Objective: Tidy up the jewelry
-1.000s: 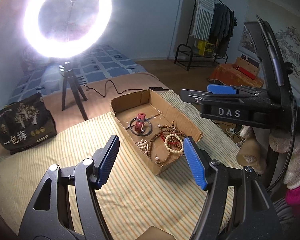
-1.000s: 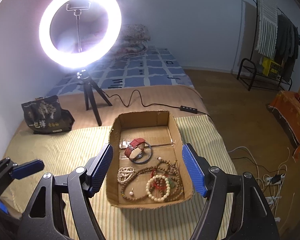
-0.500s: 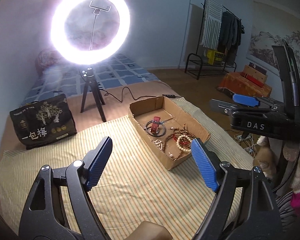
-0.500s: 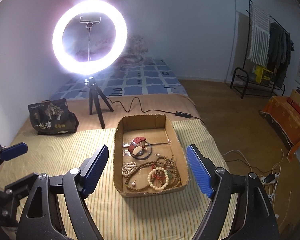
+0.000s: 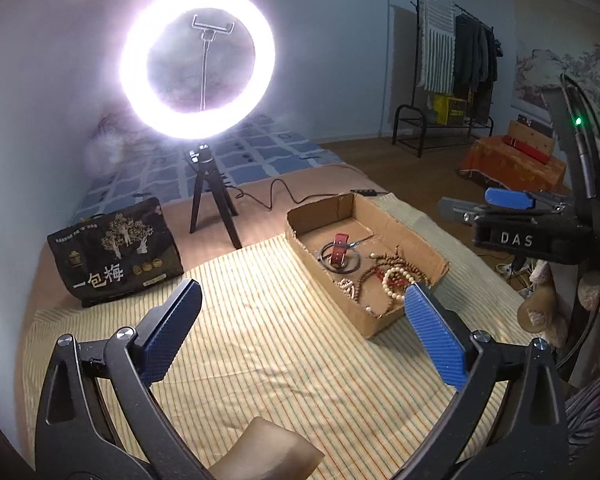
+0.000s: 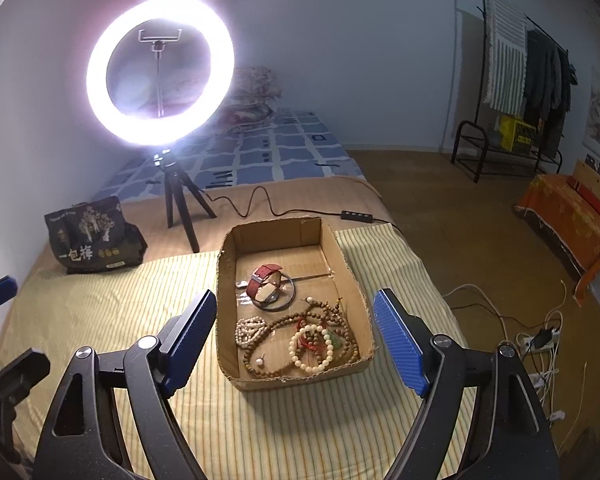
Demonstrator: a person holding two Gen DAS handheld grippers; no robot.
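1 cardboard box (image 6: 352, 276) holds 1 red watch (image 6: 265, 280), several bead strands (image 6: 320, 340).

Both wrist views angle down over bed – share cardboard box (image 5: 384, 216) (image 6: 274, 232), ring light (image 5: 198, 62) (image 6: 160, 70).

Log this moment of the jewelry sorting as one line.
left gripper: jaws opening, empty | right gripper: open, empty | red-strap watch, bead bracelets: in cardboard box | striped cloth: bare
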